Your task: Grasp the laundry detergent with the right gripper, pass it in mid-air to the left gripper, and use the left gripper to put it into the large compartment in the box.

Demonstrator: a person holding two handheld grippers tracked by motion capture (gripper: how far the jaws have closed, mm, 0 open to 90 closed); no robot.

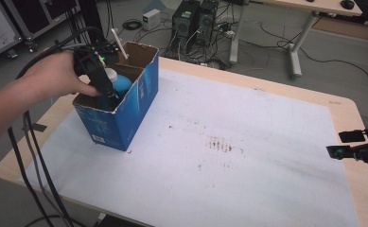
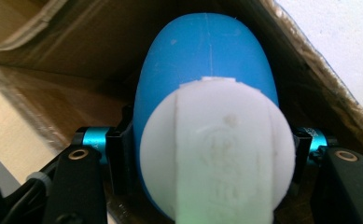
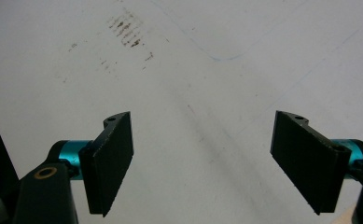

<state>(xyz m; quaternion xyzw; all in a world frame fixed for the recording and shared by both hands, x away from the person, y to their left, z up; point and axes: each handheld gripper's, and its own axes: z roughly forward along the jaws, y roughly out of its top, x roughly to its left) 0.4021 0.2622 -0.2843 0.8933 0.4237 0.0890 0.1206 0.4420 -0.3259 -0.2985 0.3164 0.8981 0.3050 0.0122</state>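
Observation:
A blue cardboard box [image 1: 129,109] with open flaps stands at the table's far left. My left gripper [image 1: 107,90] reaches down into it, shut on a blue bottle with a white cap [image 1: 118,81]. In the left gripper view the bottle [image 2: 207,65] points into the box's brown inside, and its white cap [image 2: 216,154] sits between the two black jaws, pressed from both sides. My right gripper [image 1: 347,144] hovers at the table's right edge. Its jaws stand wide apart over the white sheet, with nothing between the fingertips of the right gripper [image 3: 202,163].
A white sheet [image 1: 229,142] with brown smudges covers the wooden table [image 1: 347,106]. A white stick [image 1: 120,43] leans out of the box's back. Black cables [image 1: 35,156] hang off the table's left edge. Computer towers [image 1: 193,19] and a desk leg [image 1: 297,42] stand beyond.

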